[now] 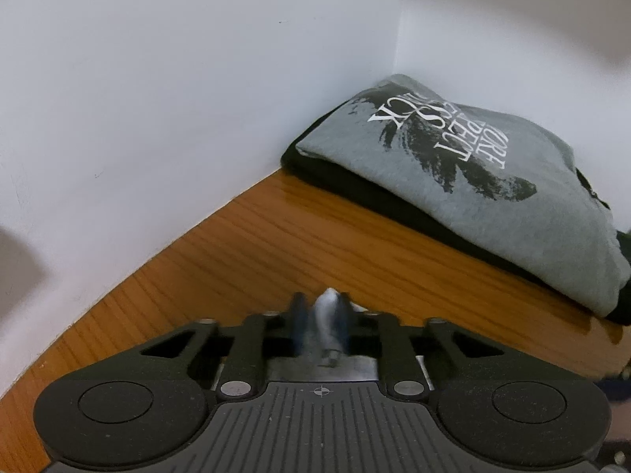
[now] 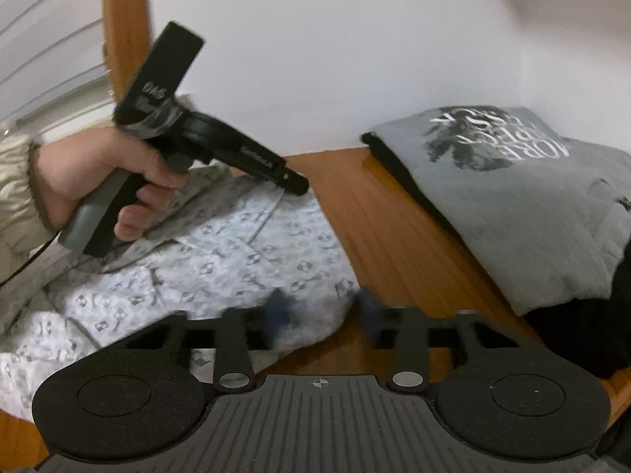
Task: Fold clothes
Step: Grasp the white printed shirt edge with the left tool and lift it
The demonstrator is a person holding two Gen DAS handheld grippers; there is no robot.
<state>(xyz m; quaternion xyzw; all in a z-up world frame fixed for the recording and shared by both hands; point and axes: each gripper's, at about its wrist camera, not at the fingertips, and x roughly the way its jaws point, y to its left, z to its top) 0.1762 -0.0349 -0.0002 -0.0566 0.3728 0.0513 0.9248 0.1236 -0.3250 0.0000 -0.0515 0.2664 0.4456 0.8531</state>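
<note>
Only the right wrist view shows the patterned shirt point(image 2: 221, 260), left gripper point(image 2: 295, 187) pinching it, right gripper point(image 2: 323, 311) jaws apart, empty.

Black hand-held gripper point(image 2: 321, 311), ribbed housing, silver pivot screws point(image 2: 408, 379); grey handle point(image 2: 92, 222); quilted beige sleeve point(image 2: 15, 185).

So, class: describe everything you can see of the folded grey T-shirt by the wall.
The grey T-shirt is soft knit fabric, folded into a flat rectangle. Its top face shows a dark brushed-looking splash print under white capital lettering, only partly readable. It lies on top of a folded black garment, which sits on the wooden table in the corner against the white wall. Neither gripper touches it.
</note>
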